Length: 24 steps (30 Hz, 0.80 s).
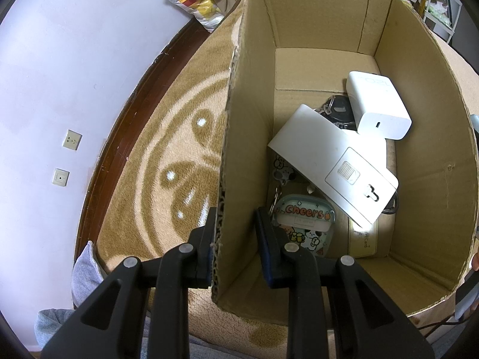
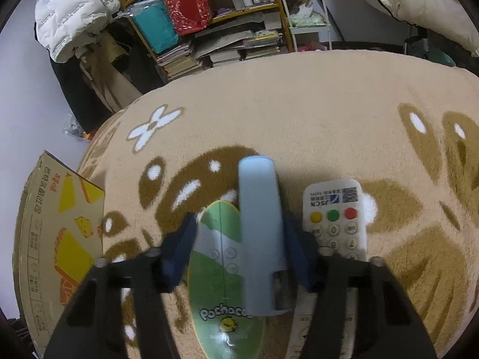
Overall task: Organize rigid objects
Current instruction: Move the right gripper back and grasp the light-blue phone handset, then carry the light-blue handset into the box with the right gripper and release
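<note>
Left gripper (image 1: pixel 236 239): fingers spread either side of the box's near wall at about 6 o'clock in the left view. The outer pad sits right against the cardboard, the inner one has a gap, so it's straddling rather than clamping. My guess is it's there to keep the box from sliding on the fluffy blanket.

Box (image 1: pixel 248 137): plain corrugated cardboard, tall walls, raw ragged edges, top open. Works as the drop bin.

Already inside: a flat white plastic gadget (image 1: pixel 335 161) with a ribbed hatch leans over the pile, a chunky white charger (image 1: pixel 378 104) sits at 1 o'clock from it, a dark key fob (image 1: pixel 338 108) is tucked between them, and a glossy "Cheers" keychain (image 1: pixel 305 224) lies at 6 o'clock.

Right gripper (image 2: pixel 239 254): fingers spread, nothing pinched yet; the view is a bit blurred. They flank a smooth pale-blue rounded case (image 2: pixel 260 233), which looks like the next pick.

Still out on the blanket (image 2: pixel 299 104): the blue case overlaps a green oval Pochacco thing (image 2: pixel 221 269); a white remote (image 2: pixel 335 221) with coloured buttons lies just beside it at 3 o'clock.

Box from the right view: printed wall (image 2: pixel 60 239) at 9 o'clock, near.
</note>
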Each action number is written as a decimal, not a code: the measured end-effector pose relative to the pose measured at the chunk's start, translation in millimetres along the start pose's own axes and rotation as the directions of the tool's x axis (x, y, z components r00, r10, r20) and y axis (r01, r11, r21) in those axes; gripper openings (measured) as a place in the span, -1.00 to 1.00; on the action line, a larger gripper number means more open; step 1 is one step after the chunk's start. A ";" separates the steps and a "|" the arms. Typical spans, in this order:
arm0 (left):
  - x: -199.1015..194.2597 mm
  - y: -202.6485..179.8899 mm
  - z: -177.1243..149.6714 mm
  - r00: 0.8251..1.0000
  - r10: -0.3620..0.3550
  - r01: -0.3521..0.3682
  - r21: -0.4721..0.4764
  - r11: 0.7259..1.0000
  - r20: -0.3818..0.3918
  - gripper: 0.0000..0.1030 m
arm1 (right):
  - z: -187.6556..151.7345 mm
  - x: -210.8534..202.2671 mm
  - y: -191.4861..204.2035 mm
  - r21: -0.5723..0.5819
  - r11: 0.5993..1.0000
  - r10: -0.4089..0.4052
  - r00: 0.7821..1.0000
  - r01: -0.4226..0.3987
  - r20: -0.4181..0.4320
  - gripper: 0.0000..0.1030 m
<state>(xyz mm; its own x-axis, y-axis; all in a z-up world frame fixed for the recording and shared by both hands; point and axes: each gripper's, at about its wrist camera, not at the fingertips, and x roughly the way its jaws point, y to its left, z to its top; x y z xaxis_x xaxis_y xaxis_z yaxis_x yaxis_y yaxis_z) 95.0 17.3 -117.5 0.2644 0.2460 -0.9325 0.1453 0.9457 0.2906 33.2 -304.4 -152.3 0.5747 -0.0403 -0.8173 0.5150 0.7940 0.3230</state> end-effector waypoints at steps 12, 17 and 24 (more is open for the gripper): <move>0.0 0.1 0.1 1.000 0.000 0.000 0.000 1.000 0.000 -0.54 | -4.8 -2.8 18.2 -0.035 0.999 -0.001 1.000 0.002 0.026 -0.45; 0.0 -0.1 -0.1 1.000 0.001 -0.001 0.002 1.000 0.000 -0.54 | -0.7 -22.3 33.7 -0.070 0.996 0.063 0.995 -0.057 0.079 -0.45; 0.2 -0.2 -0.3 1.000 0.001 -0.001 0.003 1.000 0.000 -0.54 | 1.9 -50.3 58.6 -0.134 0.981 0.162 0.976 -0.142 0.148 -0.45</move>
<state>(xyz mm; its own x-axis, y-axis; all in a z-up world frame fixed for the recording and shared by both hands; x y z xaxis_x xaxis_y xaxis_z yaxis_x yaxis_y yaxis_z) 94.7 17.2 -117.9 0.2645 0.2473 -0.9321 0.1474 0.9448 0.2925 35.7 -257.0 -91.3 0.7379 -0.0005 -0.6749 0.3384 0.8655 0.3693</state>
